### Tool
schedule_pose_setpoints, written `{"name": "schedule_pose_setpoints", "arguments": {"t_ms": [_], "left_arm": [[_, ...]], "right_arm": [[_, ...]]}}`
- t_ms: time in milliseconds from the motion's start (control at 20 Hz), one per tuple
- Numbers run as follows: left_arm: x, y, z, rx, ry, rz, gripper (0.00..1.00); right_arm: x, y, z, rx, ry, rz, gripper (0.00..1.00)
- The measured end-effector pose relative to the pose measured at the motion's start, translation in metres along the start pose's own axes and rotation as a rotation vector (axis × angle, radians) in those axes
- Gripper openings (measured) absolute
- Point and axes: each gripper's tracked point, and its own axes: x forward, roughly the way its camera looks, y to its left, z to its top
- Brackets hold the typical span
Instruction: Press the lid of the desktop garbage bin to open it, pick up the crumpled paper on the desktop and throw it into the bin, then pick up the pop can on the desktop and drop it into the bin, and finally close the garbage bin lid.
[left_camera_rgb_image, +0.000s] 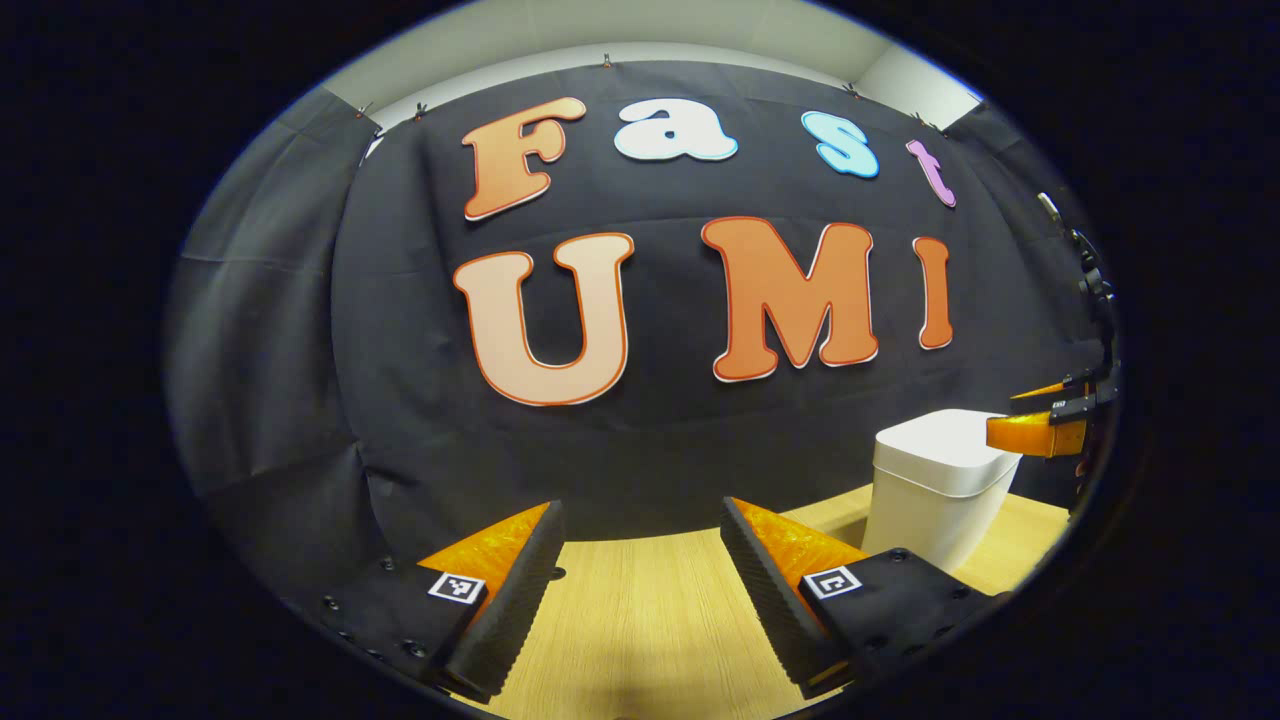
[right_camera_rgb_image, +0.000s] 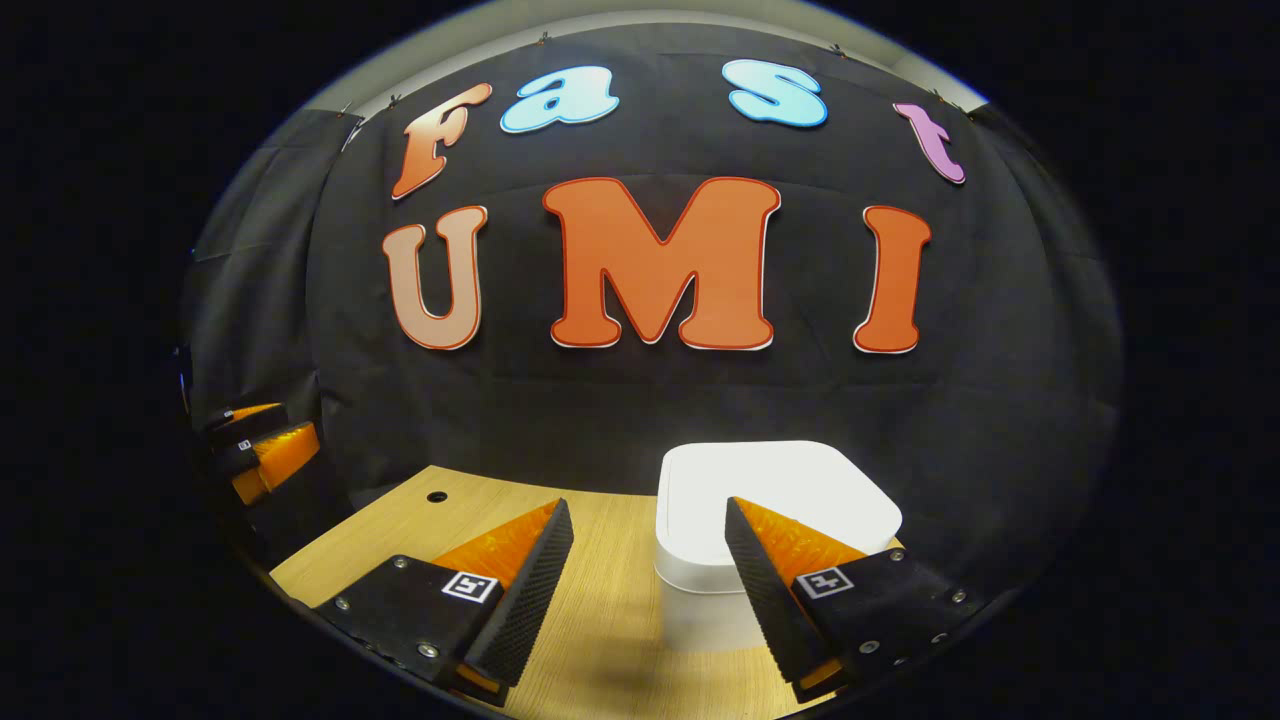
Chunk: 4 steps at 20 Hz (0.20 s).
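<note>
Black cloth wall (left_camera_rgb_image: 300, 350) behind a light wooden desktop (left_camera_rgb_image: 650, 610), same cloth and wood in the right gripper view.

Left gripper view: left gripper (left_camera_rgb_image: 640, 570) held above the desktop, fingers spread wide, bare wood between them, nothing gripped. White garbage bin (left_camera_rgb_image: 935, 490) sits ahead and off to this gripper's right, past its right finger, lid (left_camera_rgb_image: 945, 445) down and flat. Bin contents hidden by the lid. Right gripper (left_camera_rgb_image: 1040, 420) shows at the far right edge, over or at the bin's far top corner; cannot tell if it touches the lid, and its fingers are cut off by the view's edge there.

Right gripper view: right gripper (right_camera_rgb_image: 650, 570) spread wide, nothing held. Garbage bin (right_camera_rgb_image: 700, 610) directly ahead and just right of centre, close up; lid (right_camera_rgb_image: 790, 490) shut, rounded white top. Right finger overlaps the lid's near edge in the picture; contact hard to judge. Bin's lower body partly hidden behind that finger and cut off low in the view. Left gripper (right_camera_rgb_image: 255, 440) small at the far left edge, well apart from the bin, blurred and partly cut off. Small dark hole (right_camera_rgb_image: 437, 496) in the desktop ahead-left of the left finger.
</note>
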Motion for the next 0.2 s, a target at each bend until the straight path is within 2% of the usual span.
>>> {"name": "schedule_pose_setpoints", "arguments": {"t_ms": [150, 200], "left_arm": [[-0.002, 0.005, 0.016, -0.036, -0.053, 0.011, 0.97], [-0.002, 0.006, 0.019, -0.041, -0.064, 0.017, 0.99]], "right_arm": [[0.0, 0.007, 0.0, 0.003, -0.012, 0.02, 0.96], [-0.001, 0.008, 0.001, 0.001, -0.018, 0.022, 0.96]]}}
